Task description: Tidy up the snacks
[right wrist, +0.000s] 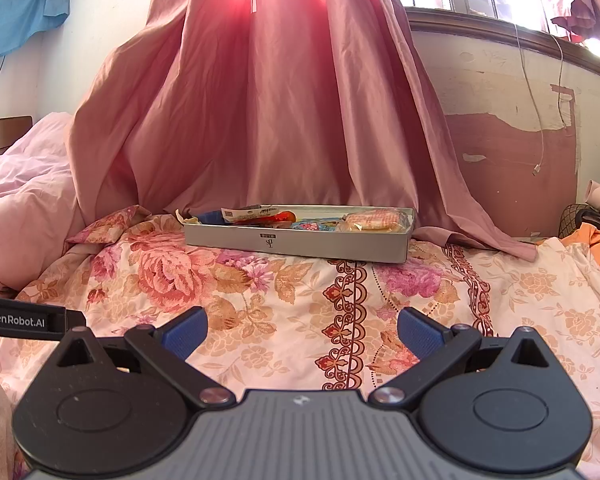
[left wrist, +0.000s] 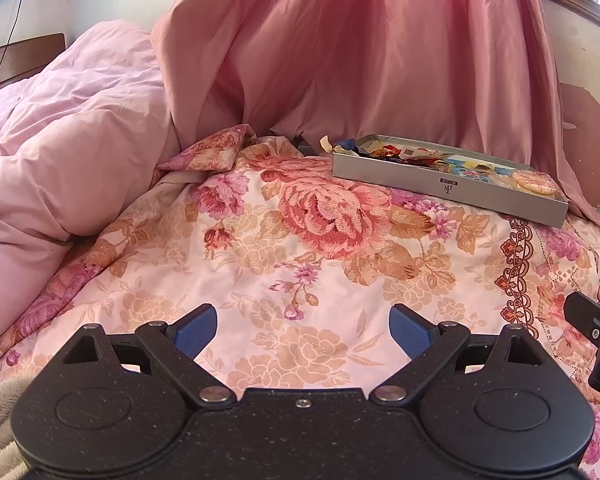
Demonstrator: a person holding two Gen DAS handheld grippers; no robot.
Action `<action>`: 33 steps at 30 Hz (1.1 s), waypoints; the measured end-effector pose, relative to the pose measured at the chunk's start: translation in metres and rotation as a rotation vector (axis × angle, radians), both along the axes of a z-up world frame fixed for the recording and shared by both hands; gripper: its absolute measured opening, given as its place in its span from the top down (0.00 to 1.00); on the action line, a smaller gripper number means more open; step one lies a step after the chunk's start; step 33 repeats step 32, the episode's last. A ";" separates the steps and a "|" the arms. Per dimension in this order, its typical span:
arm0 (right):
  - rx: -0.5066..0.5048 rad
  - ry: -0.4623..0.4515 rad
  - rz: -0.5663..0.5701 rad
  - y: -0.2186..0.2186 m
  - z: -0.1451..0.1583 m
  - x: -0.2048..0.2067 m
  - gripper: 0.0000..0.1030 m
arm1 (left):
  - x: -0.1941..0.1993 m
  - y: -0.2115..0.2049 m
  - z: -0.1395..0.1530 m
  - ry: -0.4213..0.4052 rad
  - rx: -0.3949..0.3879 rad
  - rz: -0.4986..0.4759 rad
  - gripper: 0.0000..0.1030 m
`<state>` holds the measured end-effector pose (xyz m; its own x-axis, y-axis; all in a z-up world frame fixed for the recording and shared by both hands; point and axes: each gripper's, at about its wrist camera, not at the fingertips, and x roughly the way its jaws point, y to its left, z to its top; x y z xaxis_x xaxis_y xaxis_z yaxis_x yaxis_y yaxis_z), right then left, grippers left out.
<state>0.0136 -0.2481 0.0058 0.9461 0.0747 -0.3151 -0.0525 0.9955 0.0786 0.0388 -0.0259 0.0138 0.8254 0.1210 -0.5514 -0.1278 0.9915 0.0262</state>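
Note:
A shallow grey box (left wrist: pixel 452 189) (right wrist: pixel 300 243) lies on the floral bedspread near the pink curtain. It holds several wrapped snacks, among them a pack of round crackers (left wrist: pixel 534 182) (right wrist: pixel 374 220) at its right end and red and white wrappers (right wrist: pixel 260 215) at its left. My left gripper (left wrist: pixel 303 330) is open and empty, low over the bedspread, well short of the box. My right gripper (right wrist: pixel 302 334) is open and empty, also well short of the box. The right gripper's edge shows in the left wrist view (left wrist: pixel 594 328), and the left gripper's body shows in the right wrist view (right wrist: pixel 20 318).
A pink duvet (left wrist: pixel 60 152) is piled at the left. The pink curtain (right wrist: pixel 260 100) hangs behind the box. An orange cloth (right wrist: pixel 596 248) lies at the far right. A cable (right wrist: pixel 538 120) hangs on the peeling wall. The floral bedspread (right wrist: pixel 260 292) lies between grippers and box.

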 end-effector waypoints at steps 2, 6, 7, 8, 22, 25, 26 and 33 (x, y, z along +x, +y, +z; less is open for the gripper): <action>-0.001 0.000 0.001 0.000 -0.001 0.000 0.00 | 0.000 -0.001 0.000 0.002 0.002 -0.002 0.09; 0.000 0.001 0.001 0.000 0.000 0.000 0.00 | 0.000 -0.002 0.000 0.001 0.011 -0.005 0.09; 0.000 0.002 0.002 0.000 -0.001 0.000 0.00 | 0.000 -0.002 0.000 0.001 0.011 -0.004 0.09; -0.001 0.003 0.002 0.001 -0.001 -0.001 0.00 | 0.000 -0.003 0.000 0.000 0.013 -0.003 0.09; -0.002 0.006 0.006 0.002 -0.003 -0.001 0.00 | -0.001 -0.001 -0.001 0.000 0.024 -0.003 0.09; -0.002 0.007 0.006 0.002 -0.003 -0.001 0.00 | -0.002 -0.001 -0.001 -0.001 0.027 -0.004 0.09; -0.002 0.007 0.006 0.002 -0.002 0.000 0.00 | -0.002 -0.001 -0.001 -0.001 0.027 -0.004 0.09; -0.003 0.008 0.009 0.001 -0.003 0.001 0.00 | -0.001 -0.002 -0.001 0.001 0.026 -0.003 0.09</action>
